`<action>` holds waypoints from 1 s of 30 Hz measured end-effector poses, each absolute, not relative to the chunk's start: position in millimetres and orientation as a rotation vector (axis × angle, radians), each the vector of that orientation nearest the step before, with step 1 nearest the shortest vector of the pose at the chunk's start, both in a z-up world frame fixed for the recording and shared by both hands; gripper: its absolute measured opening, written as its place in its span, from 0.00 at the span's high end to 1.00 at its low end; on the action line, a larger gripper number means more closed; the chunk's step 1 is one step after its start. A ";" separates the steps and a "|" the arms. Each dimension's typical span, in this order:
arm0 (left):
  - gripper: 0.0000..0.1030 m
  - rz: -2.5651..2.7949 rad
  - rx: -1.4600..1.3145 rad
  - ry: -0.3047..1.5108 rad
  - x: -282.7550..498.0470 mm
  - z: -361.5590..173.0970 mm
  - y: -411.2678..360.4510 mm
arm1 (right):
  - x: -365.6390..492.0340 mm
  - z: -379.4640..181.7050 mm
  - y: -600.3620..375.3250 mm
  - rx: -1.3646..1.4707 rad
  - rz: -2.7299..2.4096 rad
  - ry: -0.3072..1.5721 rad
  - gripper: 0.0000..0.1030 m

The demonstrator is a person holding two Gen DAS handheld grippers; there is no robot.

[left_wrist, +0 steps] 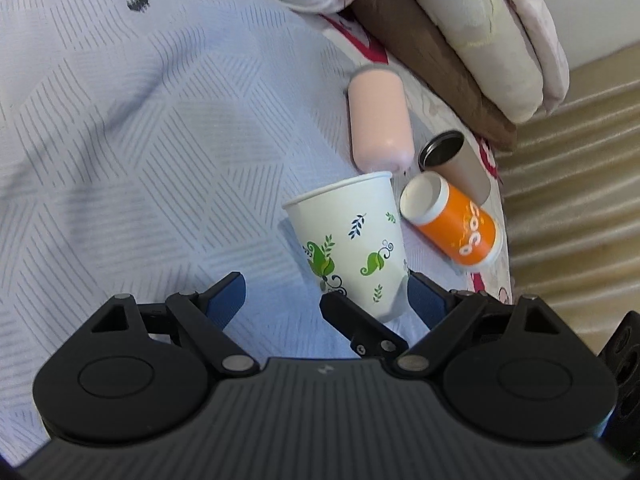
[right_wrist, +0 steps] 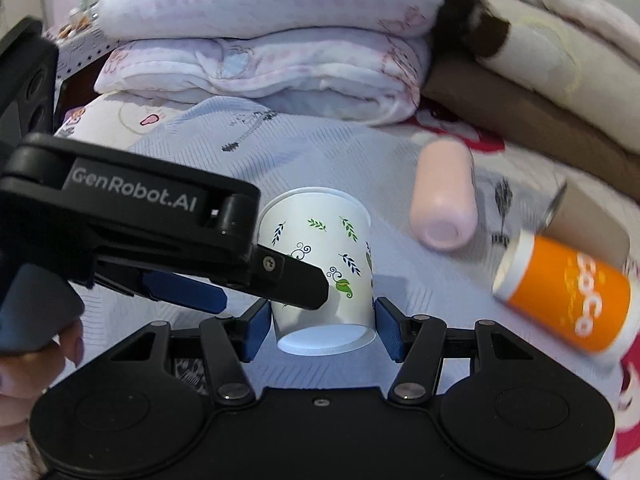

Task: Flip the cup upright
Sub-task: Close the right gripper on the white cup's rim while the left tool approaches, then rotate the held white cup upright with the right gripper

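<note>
A white paper cup with green and blue leaf prints [left_wrist: 352,240] stands mouth up and slightly tilted on the pale blue bedsheet; it also shows in the right wrist view [right_wrist: 320,256]. My right gripper [right_wrist: 322,330] holds the cup at its base, its blue pads touching both sides. The right gripper's fingers also show in the left wrist view [left_wrist: 424,300] beside the cup's base. My left gripper [left_wrist: 324,300] is open wide and holds nothing; its body appears in the right wrist view [right_wrist: 132,236], just left of the cup.
A pink cylinder [left_wrist: 378,120], an orange and white cup [left_wrist: 452,220] and a brown tube with a metal rim [left_wrist: 452,160] lie on their sides right of the cup. Folded blankets [right_wrist: 272,40] are piled behind. The bed edge [left_wrist: 502,216] runs along the right.
</note>
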State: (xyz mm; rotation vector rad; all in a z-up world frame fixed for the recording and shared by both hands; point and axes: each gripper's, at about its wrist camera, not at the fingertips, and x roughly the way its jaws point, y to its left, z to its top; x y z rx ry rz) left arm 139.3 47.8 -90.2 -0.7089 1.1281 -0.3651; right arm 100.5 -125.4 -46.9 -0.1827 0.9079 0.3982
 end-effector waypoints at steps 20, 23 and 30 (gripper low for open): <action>0.27 -0.387 -0.712 1.196 149.8 -110.9 36.8 | 96.6 -71.4 -157.7 0.147 0.464 1.101 0.39; 0.39 -0.385 -0.697 1.195 150.2 -112.2 35.8 | 98.2 -71.0 -156.8 0.158 0.484 1.112 0.39; 0.41 -0.404 -0.575 1.148 148.0 -101.9 25.2 | 100.5 -70.5 -154.3 0.084 0.538 1.147 0.31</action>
